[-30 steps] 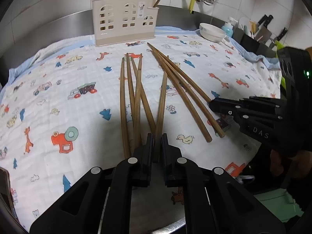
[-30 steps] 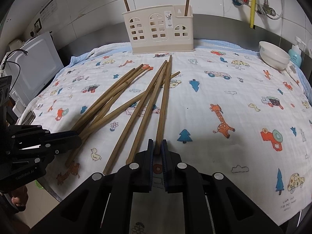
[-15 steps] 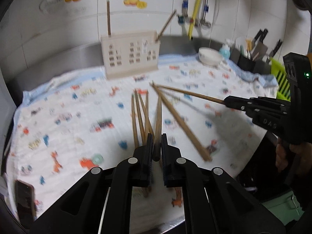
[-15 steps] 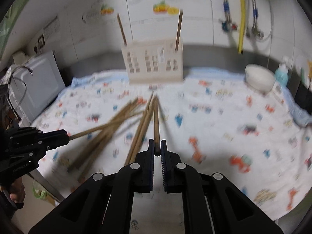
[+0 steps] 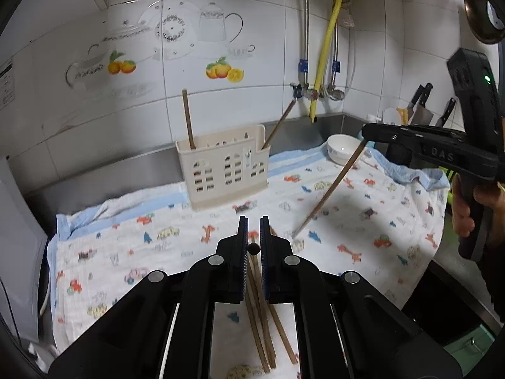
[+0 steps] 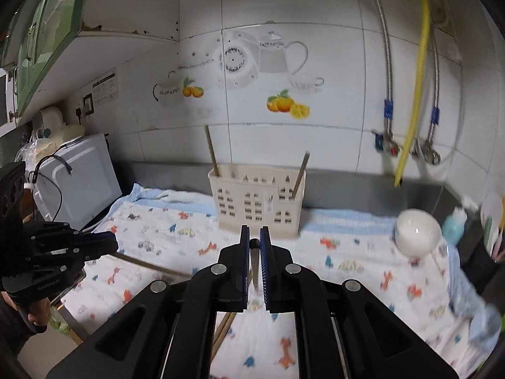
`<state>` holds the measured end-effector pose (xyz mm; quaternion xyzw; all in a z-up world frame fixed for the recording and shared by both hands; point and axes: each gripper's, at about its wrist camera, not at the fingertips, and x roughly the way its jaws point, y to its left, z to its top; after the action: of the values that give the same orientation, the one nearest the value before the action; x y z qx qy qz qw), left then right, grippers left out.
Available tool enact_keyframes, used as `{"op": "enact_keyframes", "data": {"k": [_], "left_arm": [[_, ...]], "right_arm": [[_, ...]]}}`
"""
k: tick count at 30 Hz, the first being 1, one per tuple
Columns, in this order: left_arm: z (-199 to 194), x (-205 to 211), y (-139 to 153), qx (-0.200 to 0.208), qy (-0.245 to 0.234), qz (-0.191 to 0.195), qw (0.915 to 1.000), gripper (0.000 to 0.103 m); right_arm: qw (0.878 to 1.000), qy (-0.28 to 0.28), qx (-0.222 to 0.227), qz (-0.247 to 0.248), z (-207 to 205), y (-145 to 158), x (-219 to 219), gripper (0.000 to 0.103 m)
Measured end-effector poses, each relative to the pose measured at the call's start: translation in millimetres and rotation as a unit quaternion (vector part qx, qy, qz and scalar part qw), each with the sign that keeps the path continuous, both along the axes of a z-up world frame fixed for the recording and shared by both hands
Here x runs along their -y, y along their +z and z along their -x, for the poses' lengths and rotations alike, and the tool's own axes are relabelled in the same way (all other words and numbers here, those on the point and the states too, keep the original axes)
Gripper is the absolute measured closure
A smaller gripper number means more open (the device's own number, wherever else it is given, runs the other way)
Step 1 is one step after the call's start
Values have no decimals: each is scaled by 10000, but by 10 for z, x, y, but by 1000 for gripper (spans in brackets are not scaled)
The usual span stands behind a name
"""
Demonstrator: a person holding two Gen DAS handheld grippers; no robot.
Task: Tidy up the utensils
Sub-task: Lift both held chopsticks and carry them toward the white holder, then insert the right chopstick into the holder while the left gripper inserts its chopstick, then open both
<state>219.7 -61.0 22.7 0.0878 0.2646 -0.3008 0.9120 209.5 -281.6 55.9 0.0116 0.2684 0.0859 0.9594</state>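
In the left wrist view, the left tongs (image 5: 252, 246) are clamped on one brown wooden chopstick (image 5: 252, 249), seen end-on as a dark round butt between the blue pads, its long axis running away below the tongs and down toward the counter. Under it, a few more loose wooden chopsticks (image 5: 268, 331) lie on the white cartoon-printed cloth (image 5: 126, 252), pointing roughly toward the cream perforated plastic utensil holder (image 5: 225, 170) that stands at the far edge of the cloth against the steel backsplash. The holder has two chopsticks in it: one near-upright at its left end (image 5: 187, 113), one leaning out to the right at its right end (image 5: 279, 123). To the right of the holder, the right tongs (image 5: 366, 134) grip a second chopstick (image 5: 328, 192) that slants down and leftward, its lower tip close above the cloth. A white ceramic bowl (image 5: 342, 148) sits right of the holder. In the right wrist view, the right tongs (image 6: 254, 243) are clamped on that chopstick (image 6: 254, 254), and the left tongs (image 6: 110, 243) show left of the holder (image 6: 257, 202).
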Motion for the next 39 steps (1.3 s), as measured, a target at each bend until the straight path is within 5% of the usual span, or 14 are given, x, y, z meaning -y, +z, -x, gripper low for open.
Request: {"op": "enact_keyframes", "data": {"k": [20, 32, 39], "left_arm": [[-263, 69, -54, 8, -62, 217, 9997, 97], [-586, 294, 360, 327, -151, -47, 9993, 97], [-755, 392, 653, 597, -173, 57, 9980, 97]], "right_arm": [[9984, 240, 327, 394, -447, 616, -110, 97], [9955, 77, 858, 405, -1026, 1183, -147, 97], [9912, -518, 1220, 16, -1504, 1210, 91, 97]]}}
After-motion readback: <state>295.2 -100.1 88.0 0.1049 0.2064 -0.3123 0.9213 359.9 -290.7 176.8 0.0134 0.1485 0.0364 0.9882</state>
